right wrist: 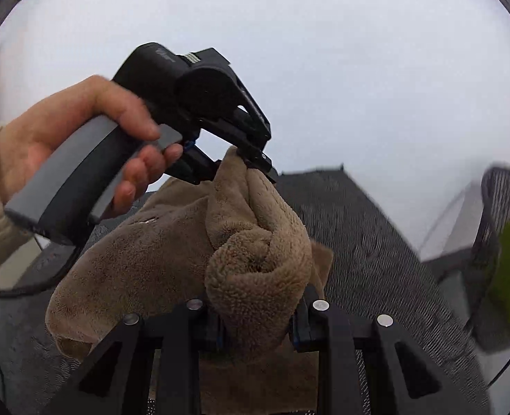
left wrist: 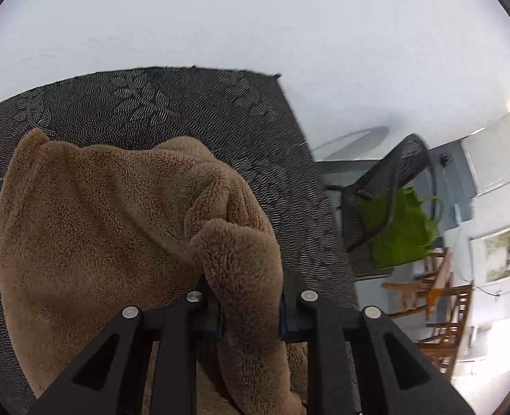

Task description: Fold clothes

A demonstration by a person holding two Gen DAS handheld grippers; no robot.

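Note:
A brown fleece garment (left wrist: 92,221) hangs bunched above a table with a dark patterned cloth (left wrist: 172,103). My left gripper (left wrist: 251,314) is shut on a thick fold of the fleece, which bulges up between its fingers. In the right wrist view my right gripper (right wrist: 258,321) is shut on another rolled fold of the same garment (right wrist: 151,259). The left gripper (right wrist: 255,162) shows there too, held by a hand (right wrist: 64,131) in a cream sleeve, pinching the fleece at its top edge. The garment stretches between the two grippers.
A black mesh chair (left wrist: 389,186) with a green bag (left wrist: 403,231) on it stands right of the table. Wooden chairs (left wrist: 438,307) sit lower right. A white wall (left wrist: 255,17) lies behind. A cable (right wrist: 16,290) trails from the left handle.

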